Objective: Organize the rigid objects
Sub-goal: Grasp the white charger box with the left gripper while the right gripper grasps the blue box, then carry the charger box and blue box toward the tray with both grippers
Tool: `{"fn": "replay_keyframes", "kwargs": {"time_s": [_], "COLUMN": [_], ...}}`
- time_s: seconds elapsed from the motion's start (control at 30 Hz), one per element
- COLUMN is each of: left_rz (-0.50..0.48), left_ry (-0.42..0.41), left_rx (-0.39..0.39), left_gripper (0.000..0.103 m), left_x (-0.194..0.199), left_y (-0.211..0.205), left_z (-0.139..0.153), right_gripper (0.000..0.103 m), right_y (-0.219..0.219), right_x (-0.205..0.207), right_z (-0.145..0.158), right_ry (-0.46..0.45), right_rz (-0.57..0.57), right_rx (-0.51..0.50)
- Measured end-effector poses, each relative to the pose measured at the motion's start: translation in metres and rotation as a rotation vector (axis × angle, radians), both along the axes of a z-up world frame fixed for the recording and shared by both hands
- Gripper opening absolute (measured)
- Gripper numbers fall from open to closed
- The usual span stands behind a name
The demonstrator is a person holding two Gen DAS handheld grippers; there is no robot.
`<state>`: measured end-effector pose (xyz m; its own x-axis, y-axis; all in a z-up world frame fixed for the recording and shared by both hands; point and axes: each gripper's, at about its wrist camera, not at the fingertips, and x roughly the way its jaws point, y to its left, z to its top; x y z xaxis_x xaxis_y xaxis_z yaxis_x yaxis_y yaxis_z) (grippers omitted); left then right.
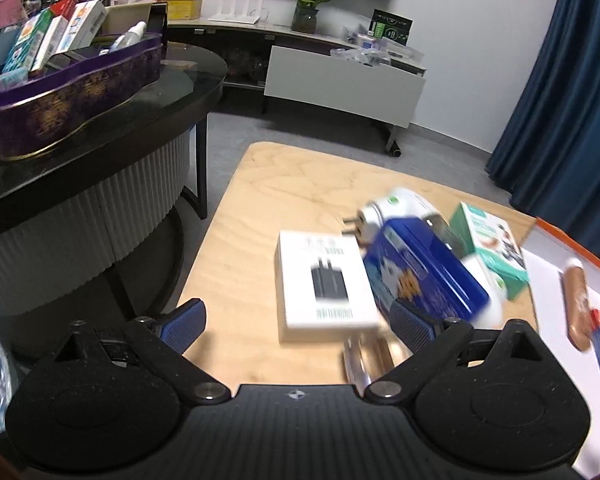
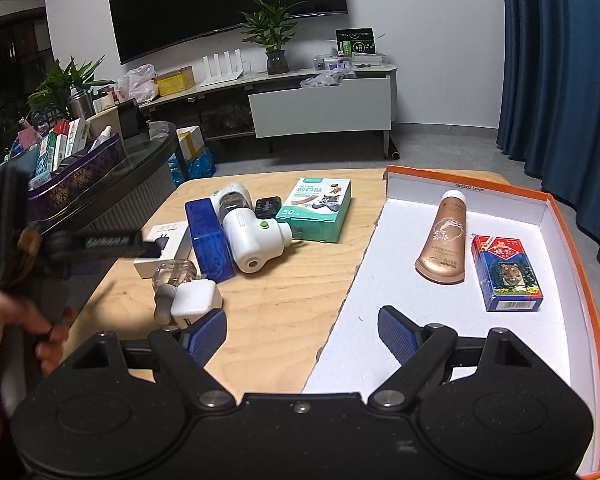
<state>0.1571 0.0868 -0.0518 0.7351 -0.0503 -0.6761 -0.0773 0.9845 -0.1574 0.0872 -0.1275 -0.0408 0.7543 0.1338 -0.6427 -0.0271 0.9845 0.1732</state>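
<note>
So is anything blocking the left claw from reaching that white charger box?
Nothing visible. The left claw is open, with bare wooden table between it and the white charger box. The blue box sits against the charger box's right side.

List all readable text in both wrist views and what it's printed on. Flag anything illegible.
"50": green plaster box, lower left corner; its large Chinese title is too blurred to quote.
"975": blue card pack, under the tiger picture.
Gold tube: small print near its base, not legible.
White charger box: barcode and header line, too blurred.
Orange tray rim: tiny printed line, unreadable.
Left gripper arm: embossed word, too blurred.
</note>
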Motion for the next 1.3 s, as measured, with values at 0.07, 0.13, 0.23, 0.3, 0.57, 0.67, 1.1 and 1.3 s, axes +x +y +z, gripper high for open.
{"fn": "replay_keyframes", "kwargs": {"time_s": [0.07,0.13,0.23,0.3,0.57,0.67,1.1,1.3], "left_rz": [-0.02,-0.045,-0.072,-0.079,-0.108,-0.107,-0.071,-0.074], "left_ry": [0.02,0.045,0.064,0.041,-0.015,-0.049,-0.07,-0.082], "left_rx": [0.011,0.021,0.033,0.041,0.008,-0.015,-0.059,-0.081], "left_gripper": [0.101,0.1,0.089,0.072,0.061,0.059,0.059,0.059], "left_x": [0.013,0.024,0.035,0.037,0.02,0.004,-0.016,-0.017], "left_y": [-0.003,-0.007,-0.011,-0.008,0.01,0.017,0.038,0.038], "left_z": [-0.003,-0.008,-0.015,-0.016,-0.009,0.002,-0.003,0.002], "right_gripper": [0.097,0.097,0.097,0.097,0.097,0.097,0.069,0.041], "right_y": [0.002,0.005,0.008,0.01,0.032,0.051,0.113,0.128], "right_x": [0.003,0.007,0.012,0.017,0.056,0.08,0.173,0.187], "right_z": [-0.001,-0.002,-0.003,-0.003,0.002,0.005,-0.025,-0.049], "right_ry": [0.003,0.007,0.009,0.011,-0.017,-0.036,0.036,0.093], "right_rz": [0.011,0.021,0.039,0.056,0.183,0.264,0.417,0.399], "right_rx": [-0.005,-0.015,-0.021,-0.028,0.005,0.002,-0.136,-0.185]}}
